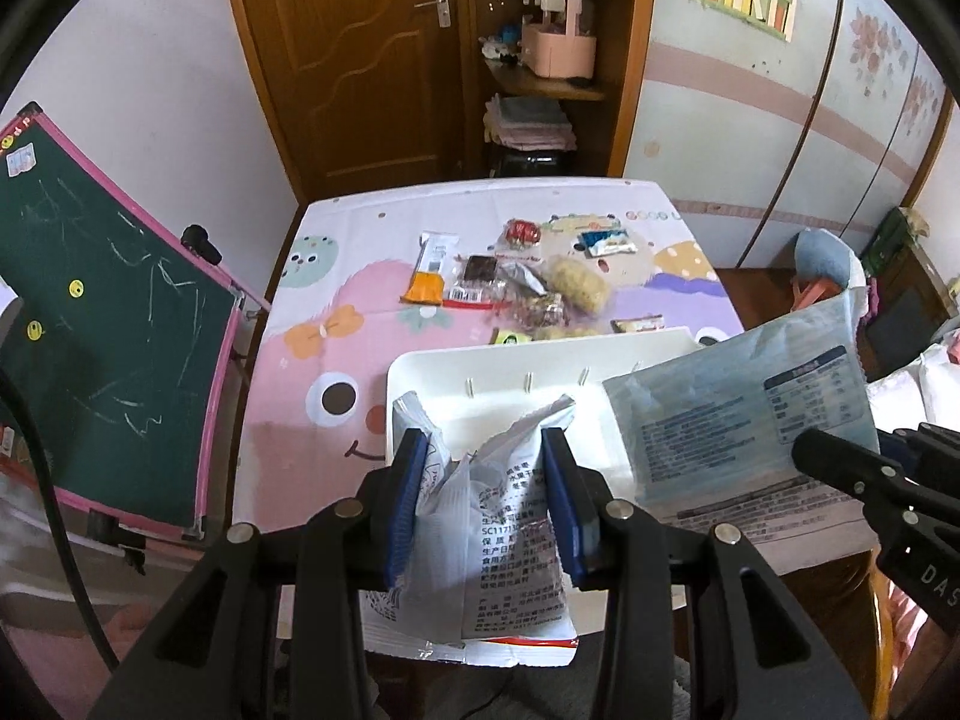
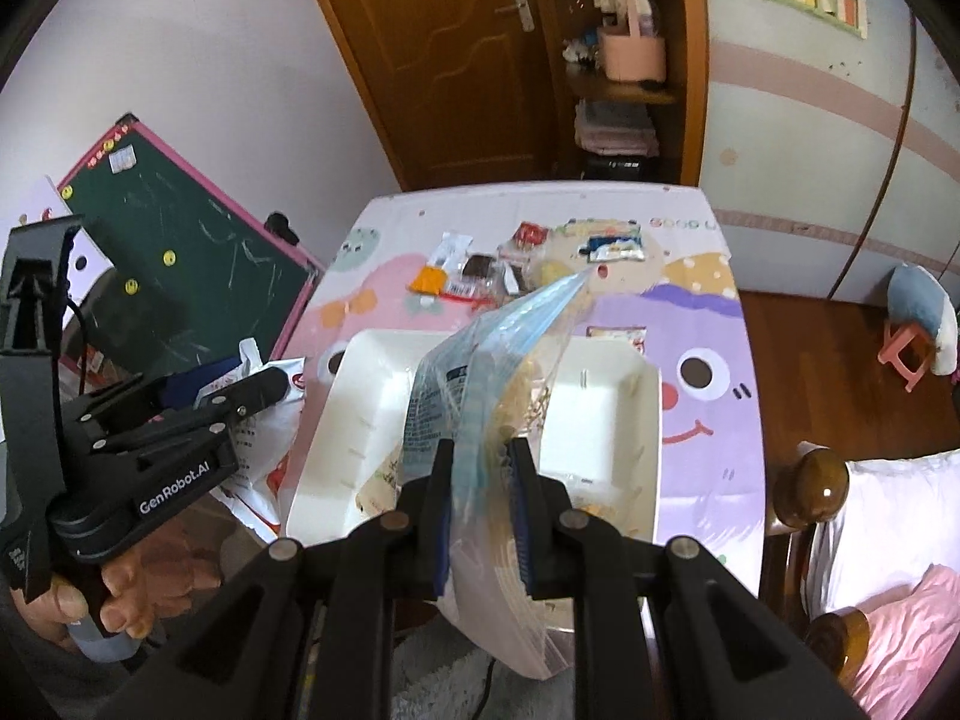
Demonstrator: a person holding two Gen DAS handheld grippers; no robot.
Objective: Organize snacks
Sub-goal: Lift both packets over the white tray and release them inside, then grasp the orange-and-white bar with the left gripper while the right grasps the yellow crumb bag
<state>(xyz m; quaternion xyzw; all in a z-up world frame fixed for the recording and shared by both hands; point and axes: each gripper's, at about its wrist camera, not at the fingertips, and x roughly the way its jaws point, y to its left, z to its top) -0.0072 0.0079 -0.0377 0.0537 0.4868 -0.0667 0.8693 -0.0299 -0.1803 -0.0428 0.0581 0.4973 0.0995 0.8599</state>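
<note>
My left gripper (image 1: 487, 468) is shut on a white crinkled snack bag (image 1: 510, 546) with printed text, held at the near left edge of the white tray (image 1: 516, 378). My right gripper (image 2: 480, 480) is shut on a large blue see-through snack bag (image 2: 474, 384), held over the same tray (image 2: 606, 414). That blue bag (image 1: 744, 420) also shows at the right of the left wrist view, with the right gripper (image 1: 840, 468) on it. The left gripper (image 2: 264, 387) appears at the left of the right wrist view.
Several loose snacks (image 1: 516, 276) lie in a pile on the cartoon tablecloth (image 1: 336, 324) beyond the tray. A green chalkboard (image 1: 102, 312) leans at the table's left. A wooden door (image 1: 360, 54) and shelf stand behind. A bed post (image 2: 810, 486) is at the right.
</note>
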